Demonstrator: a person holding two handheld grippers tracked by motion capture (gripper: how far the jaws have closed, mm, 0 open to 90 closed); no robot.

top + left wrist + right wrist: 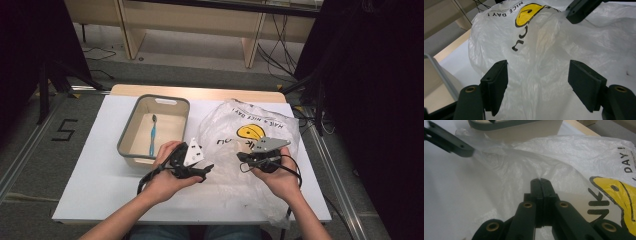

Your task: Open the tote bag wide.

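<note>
A thin white plastic bag (250,122) with a yellow smiley face lies crumpled on the right half of the white table (90,165). My right gripper (241,156) is shut, pinching a fold of the bag's film (574,157) at its near left edge; the film rises in a peak to its tips (576,11). My left gripper (206,170) is just left of the bag, its jaws wide open (537,82) and facing the bag (544,50), with the pads pressing on nothing. One of its jaws (449,141) touches a stretched edge of the film.
A beige bin with a grey rim (128,132) stands left of the bag and holds a blue toothbrush (152,135). The bin's side (524,130) is close behind the bag. Dark stands and cables flank the table.
</note>
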